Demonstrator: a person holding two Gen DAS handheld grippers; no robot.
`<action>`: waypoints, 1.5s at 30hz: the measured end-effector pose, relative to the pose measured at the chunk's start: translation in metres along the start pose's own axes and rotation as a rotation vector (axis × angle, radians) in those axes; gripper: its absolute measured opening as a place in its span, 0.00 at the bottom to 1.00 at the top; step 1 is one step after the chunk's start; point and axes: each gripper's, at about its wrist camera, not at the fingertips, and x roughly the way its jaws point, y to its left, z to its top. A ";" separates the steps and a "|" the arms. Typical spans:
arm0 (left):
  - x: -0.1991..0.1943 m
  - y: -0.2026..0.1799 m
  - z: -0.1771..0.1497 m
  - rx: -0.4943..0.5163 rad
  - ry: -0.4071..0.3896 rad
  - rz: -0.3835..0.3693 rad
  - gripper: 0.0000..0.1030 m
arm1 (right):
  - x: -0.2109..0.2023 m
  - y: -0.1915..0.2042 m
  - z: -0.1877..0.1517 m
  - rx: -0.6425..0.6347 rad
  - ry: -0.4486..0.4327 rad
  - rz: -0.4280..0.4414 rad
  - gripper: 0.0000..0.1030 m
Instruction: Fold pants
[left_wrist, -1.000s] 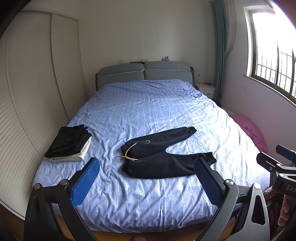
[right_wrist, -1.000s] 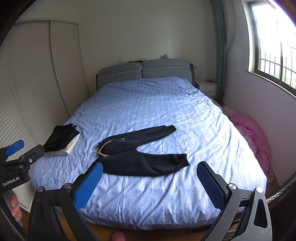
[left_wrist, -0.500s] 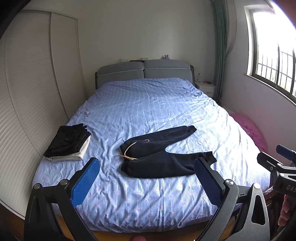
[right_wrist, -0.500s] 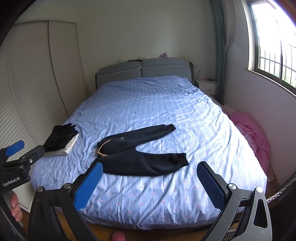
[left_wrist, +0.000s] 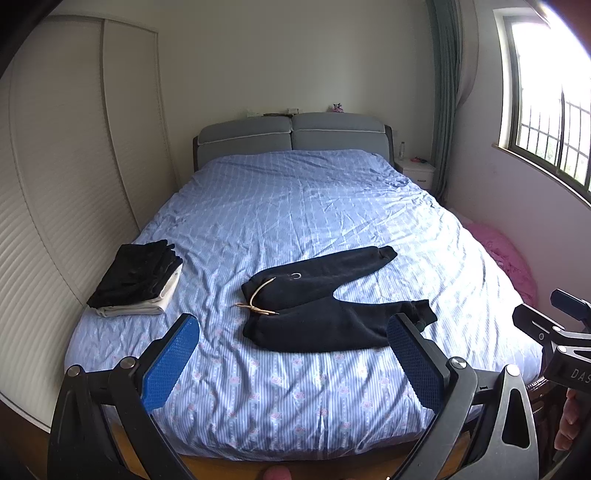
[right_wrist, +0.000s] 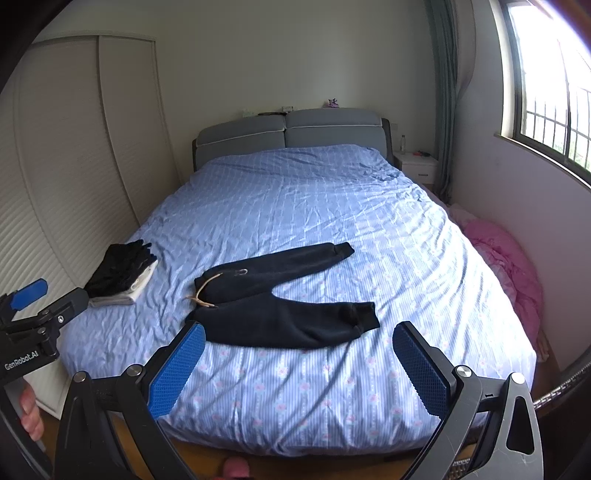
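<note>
**A:** Hovering at the foot of the bed (left_wrist: 280, 406), are you? What are your jaws doing?

**B:** My left gripper (left_wrist: 291, 354) and my right gripper (right_wrist: 297, 360) both hang above the near edge, each with its blue pads spread wide and nothing between them. Neither touches cloth.

**A:** And the pants?

**B:** One pair of dark sweatpants (left_wrist: 325, 306) lies flat on the blue striped sheet, near the foot and a little right of centre in my left view. The waistband (left_wrist: 255, 306) points left with its tan drawstring (left_wrist: 258, 299) trailing out; the two legs run right and splay apart in a V, the far leg angled toward the headboard.

**A:** So what would do the first step well?

**B:** I judge nothing is folded yet. I would pinch the far leg's cuff (left_wrist: 382, 254) with my right jaws and the far corner of the waistband with my left, then carry that half toward me onto the near leg, keeping the seam taut so the legs stack edge on edge. The fleece looks thick and may bunch, so a low, slow drag should help.

**A:** Anything else on the bed?

**B:** One stack of folded clothes (left_wrist: 135, 278) by the left edge, dark on top, pale beneath, well apart from the sweatpants. How many pieces, I cannot tell.
</note>
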 end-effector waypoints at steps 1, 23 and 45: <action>0.002 0.000 0.000 0.000 0.003 0.000 1.00 | 0.002 -0.001 0.000 0.000 0.004 0.001 1.00; 0.199 0.062 -0.025 -0.128 0.354 -0.020 1.00 | 0.193 0.025 -0.010 0.063 0.303 0.016 1.00; 0.440 0.040 -0.101 -0.340 0.805 -0.061 0.98 | 0.398 -0.057 -0.077 0.295 0.694 -0.118 0.87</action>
